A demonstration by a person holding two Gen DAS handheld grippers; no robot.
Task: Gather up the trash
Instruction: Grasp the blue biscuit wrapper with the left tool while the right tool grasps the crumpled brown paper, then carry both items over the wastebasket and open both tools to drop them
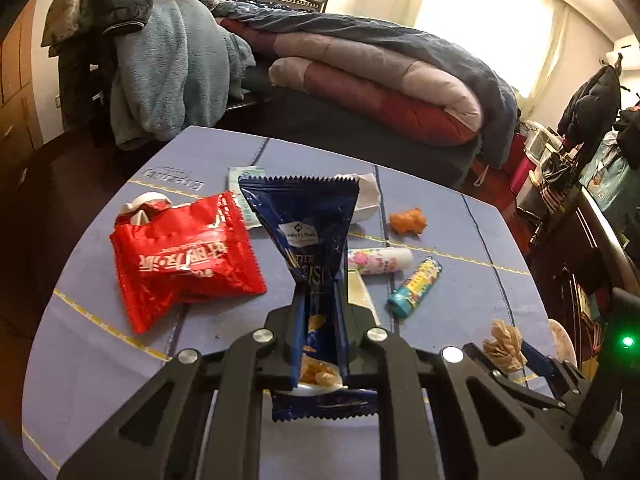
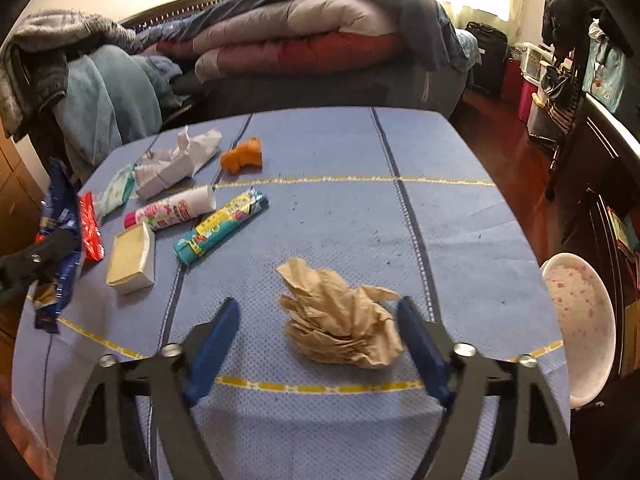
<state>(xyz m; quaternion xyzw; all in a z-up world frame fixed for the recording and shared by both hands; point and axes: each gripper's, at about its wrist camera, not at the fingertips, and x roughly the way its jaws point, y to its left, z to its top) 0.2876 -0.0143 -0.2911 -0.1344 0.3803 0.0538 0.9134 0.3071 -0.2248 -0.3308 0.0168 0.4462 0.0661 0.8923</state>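
**Item count on the blue tablecloth**

Snack bags: 2, one blue chip bag (image 1: 306, 236) at frame centre, one red bag (image 1: 182, 256) at left. Crumpled paper: 2, brown (image 2: 340, 320), white (image 2: 176, 162). One each: orange scrap (image 2: 242, 154), floral tube (image 2: 170, 210), teal tube (image 2: 220, 226), small box (image 2: 130, 260), wipes pack (image 2: 116, 190), pink-speckled bowl (image 2: 580, 308).

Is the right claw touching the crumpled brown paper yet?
Cannot tell. In the right wrist view the right gripper is open around the brown paper; one edge reaches a jaw, but no clear contact or gap shows.

Bed (image 2: 320, 80) piled with quilts; bright window (image 1: 484, 20); dark wood floor (image 2: 504, 128).
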